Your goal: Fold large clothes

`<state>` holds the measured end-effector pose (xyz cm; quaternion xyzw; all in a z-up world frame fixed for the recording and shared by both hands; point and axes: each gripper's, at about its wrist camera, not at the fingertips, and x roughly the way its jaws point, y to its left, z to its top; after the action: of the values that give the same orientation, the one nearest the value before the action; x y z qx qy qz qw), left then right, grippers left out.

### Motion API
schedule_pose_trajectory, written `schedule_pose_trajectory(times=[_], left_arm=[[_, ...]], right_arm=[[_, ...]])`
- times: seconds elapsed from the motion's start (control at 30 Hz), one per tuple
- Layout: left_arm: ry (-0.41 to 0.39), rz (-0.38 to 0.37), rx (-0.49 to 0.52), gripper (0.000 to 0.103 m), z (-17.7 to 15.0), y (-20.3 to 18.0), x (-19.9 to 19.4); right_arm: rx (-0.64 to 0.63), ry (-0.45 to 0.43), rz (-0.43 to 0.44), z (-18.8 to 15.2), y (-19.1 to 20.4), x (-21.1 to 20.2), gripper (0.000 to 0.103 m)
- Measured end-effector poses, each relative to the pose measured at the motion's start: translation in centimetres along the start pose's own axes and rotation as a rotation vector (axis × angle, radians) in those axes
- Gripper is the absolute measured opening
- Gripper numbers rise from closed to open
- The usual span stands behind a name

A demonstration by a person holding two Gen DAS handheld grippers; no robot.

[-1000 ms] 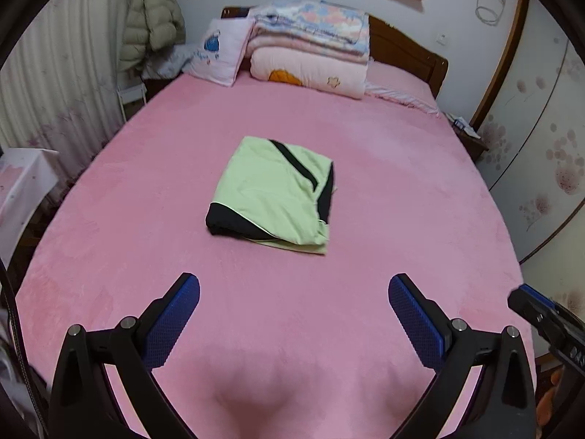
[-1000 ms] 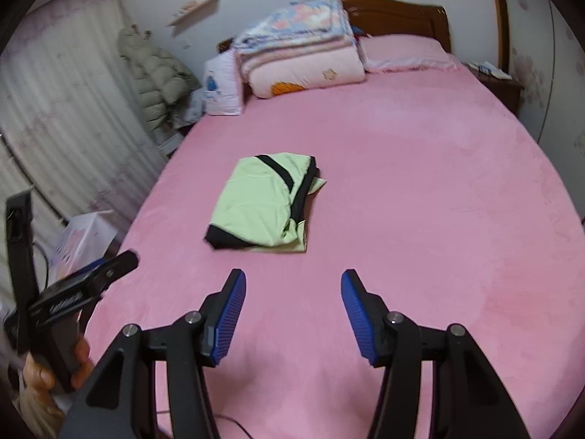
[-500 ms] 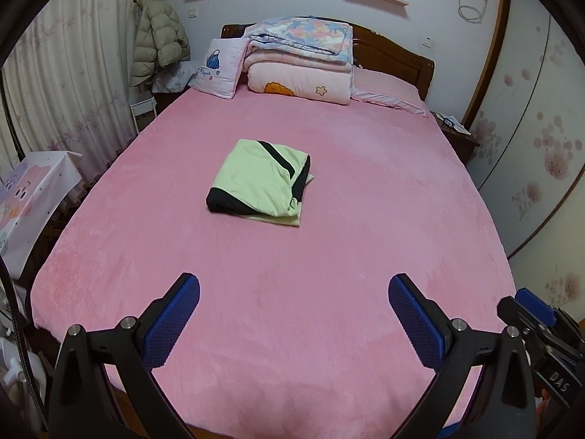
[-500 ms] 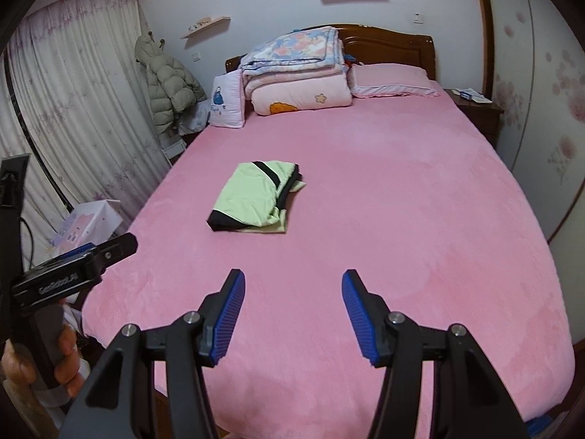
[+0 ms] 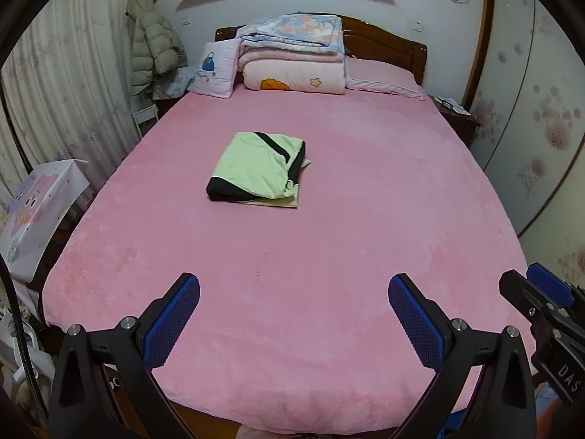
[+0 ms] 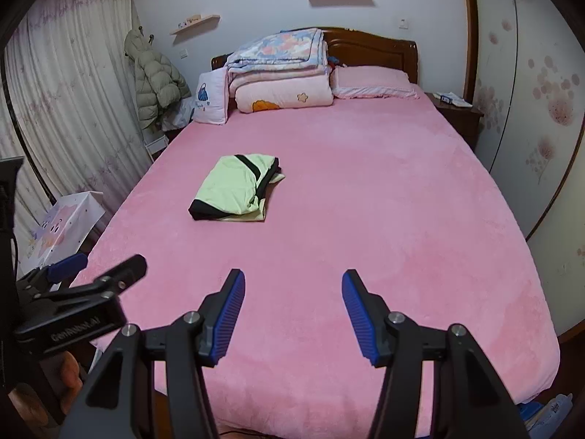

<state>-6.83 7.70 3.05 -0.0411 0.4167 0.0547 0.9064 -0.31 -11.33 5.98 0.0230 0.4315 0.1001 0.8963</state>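
A light green garment with black trim [image 5: 257,170] lies folded into a neat rectangle on the pink bed [image 5: 329,241], left of the middle; it also shows in the right wrist view [image 6: 234,188]. My left gripper [image 5: 294,305] is open and empty, held above the foot of the bed, far from the garment. My right gripper [image 6: 292,301] is open and empty, also back at the foot end. Each gripper shows at the edge of the other's view.
Folded quilts [image 5: 292,58] and pillows [image 5: 215,69] are stacked at the wooden headboard. A puffy coat [image 5: 153,47] hangs at the left by the curtain. A cartoon-printed box [image 5: 33,212] stands left of the bed. A nightstand [image 5: 453,117] is at the right.
Both grippers have pulled back and up from the folded garment toward the foot of the bed. The garment has not moved. Both grippers stayed open.
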Motion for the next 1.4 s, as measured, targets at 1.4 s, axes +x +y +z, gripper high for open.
schedule_pose_trajectory(times=[1.4], left_arm=[[0.058,-0.091,0.106,0.102,2.0,-2.7,2.1]], right_arm=[[0.083,0.049,-0.037,0.9,-1.8,1.2,0.056]])
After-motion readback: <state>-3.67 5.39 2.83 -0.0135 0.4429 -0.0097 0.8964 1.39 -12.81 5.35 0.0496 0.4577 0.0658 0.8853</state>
